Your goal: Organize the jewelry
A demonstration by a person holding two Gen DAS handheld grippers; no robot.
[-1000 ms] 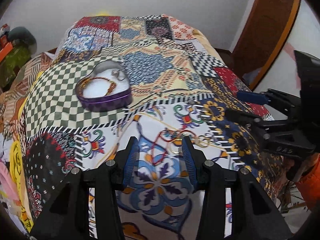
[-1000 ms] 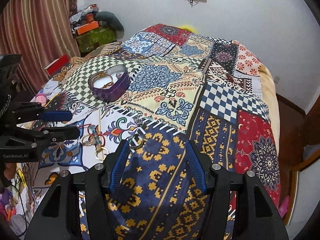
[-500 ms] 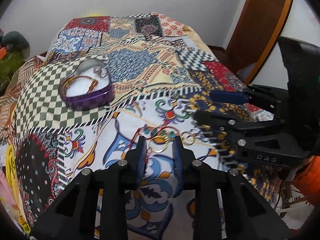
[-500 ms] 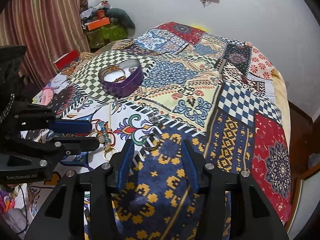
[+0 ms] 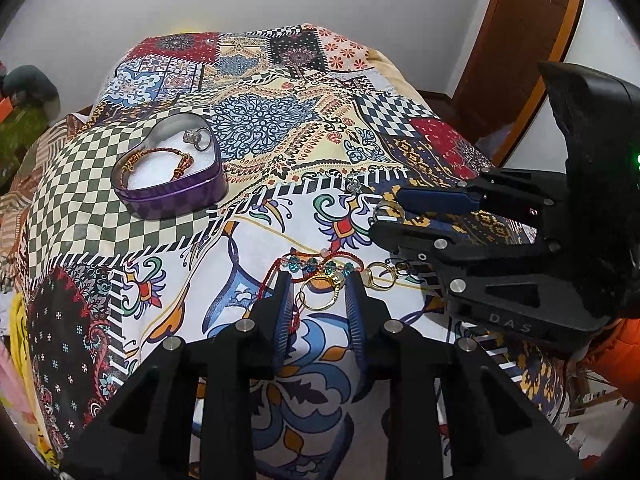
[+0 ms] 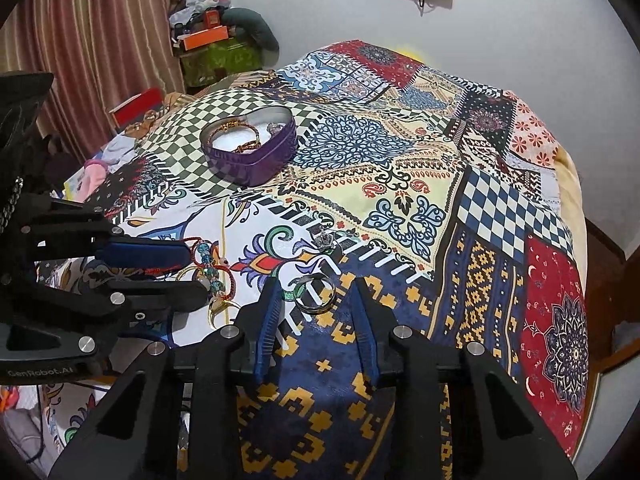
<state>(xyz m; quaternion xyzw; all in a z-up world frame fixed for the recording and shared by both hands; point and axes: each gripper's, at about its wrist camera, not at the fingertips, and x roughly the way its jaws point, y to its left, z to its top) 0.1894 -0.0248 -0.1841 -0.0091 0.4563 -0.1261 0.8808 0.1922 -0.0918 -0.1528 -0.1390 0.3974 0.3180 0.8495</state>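
Note:
A purple heart-shaped tin sits on the patchwork bedspread and holds a red-gold bracelet and a silver ring; it also shows in the right wrist view. My left gripper is open, its fingers either side of a gold ring beside a red beaded bracelet. My right gripper is open around a silver band ring. A small crown ring lies beyond it.
The bedspread covers a bed. More gold rings lie right of my left gripper. A curtain and cluttered boxes stand at the left. A wooden door frame is at the right.
Both grippers have moved forward and down toward the loose jewelry. The left gripper now straddles the gold ring, and the right gripper straddles the silver band. The tin has not moved.

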